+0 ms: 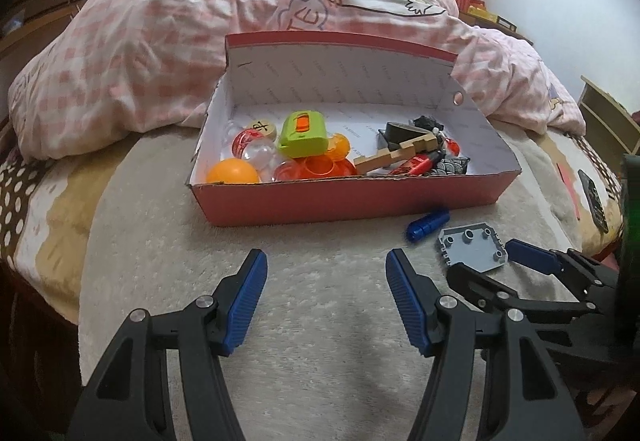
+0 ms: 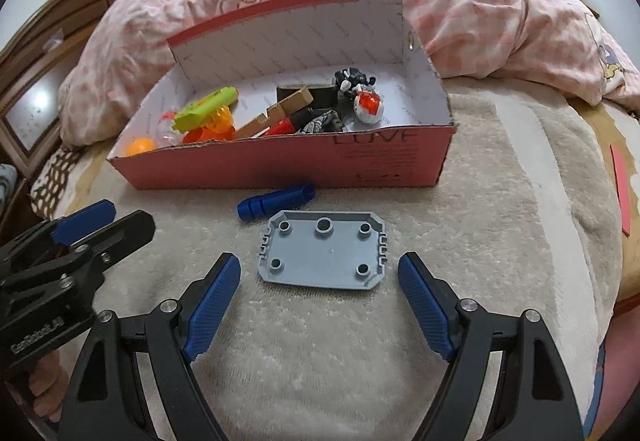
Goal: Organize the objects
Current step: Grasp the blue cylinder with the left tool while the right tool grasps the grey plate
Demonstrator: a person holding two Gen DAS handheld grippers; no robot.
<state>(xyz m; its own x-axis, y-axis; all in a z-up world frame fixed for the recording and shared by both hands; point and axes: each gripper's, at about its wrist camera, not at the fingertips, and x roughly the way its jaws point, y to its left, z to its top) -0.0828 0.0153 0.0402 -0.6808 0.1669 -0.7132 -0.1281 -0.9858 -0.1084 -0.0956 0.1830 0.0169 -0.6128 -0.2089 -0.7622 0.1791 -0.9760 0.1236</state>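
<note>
Your left hand-held gripper (image 1: 326,265) hovers over the bed (image 1: 160,233), jaws wide apart with nothing between them. Ahead sits the box (image 1: 352,201) of toys. Right of it, the blue cylinder (image 2: 276,202) lies just before the box, touching the grey plate (image 2: 324,255). Your right hand-held gripper (image 2: 319,273) stands spread, the plate just ahead between its fingertips.

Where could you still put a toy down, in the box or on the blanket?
In the red box, bare floor shows along the back wall and in the right corner. Its front is crowded with toys. On the blanket, bare room lies left of the blue tube and grey plate.
</note>
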